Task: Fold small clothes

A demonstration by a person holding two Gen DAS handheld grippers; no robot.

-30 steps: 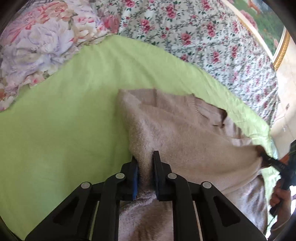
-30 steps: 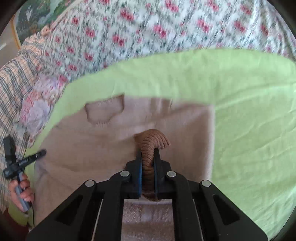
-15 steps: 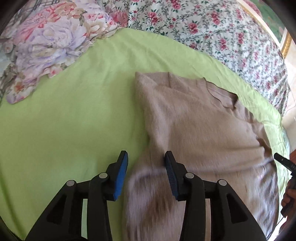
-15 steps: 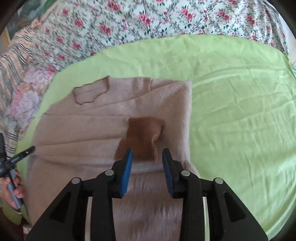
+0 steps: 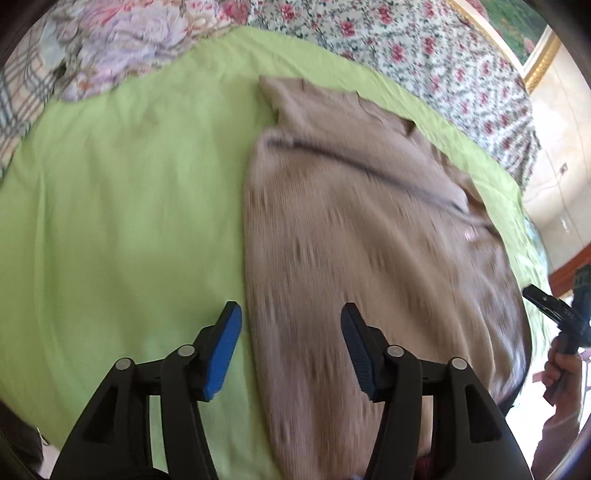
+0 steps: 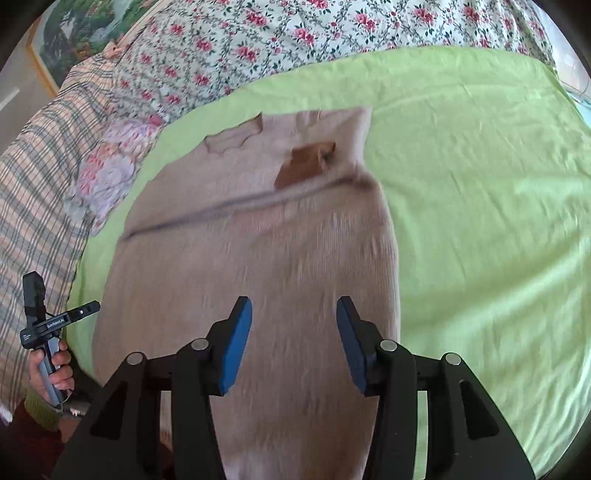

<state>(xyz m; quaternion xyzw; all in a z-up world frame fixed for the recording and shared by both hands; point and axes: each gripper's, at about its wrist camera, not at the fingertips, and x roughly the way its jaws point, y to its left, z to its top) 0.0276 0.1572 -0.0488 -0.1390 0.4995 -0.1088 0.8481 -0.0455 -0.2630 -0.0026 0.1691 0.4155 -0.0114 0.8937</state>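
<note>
A beige knit sweater (image 5: pixel 369 229) lies flat on the green sheet (image 5: pixel 129 221), neck end far from me. It also shows in the right wrist view (image 6: pixel 266 258), with a brown cuff (image 6: pixel 306 164) lying on it near the neck and a fold line across it. My left gripper (image 5: pixel 291 321) is open and empty above the sweater's left edge near its hem. My right gripper (image 6: pixel 293 317) is open and empty above the sweater's right half near the hem.
The green sheet (image 6: pixel 480 221) covers a bed with floral bedding (image 6: pixel 295 33) behind it. A floral pillow (image 5: pixel 122 40) and a plaid cloth (image 6: pixel 40 177) lie at the left. A framed picture (image 5: pixel 517 33) hangs on the wall.
Both grippers were shut on sweater parts a second ago: the left on a fold, the right on the brown cuff. Both let go, opened wide and drew back toward the hem.
</note>
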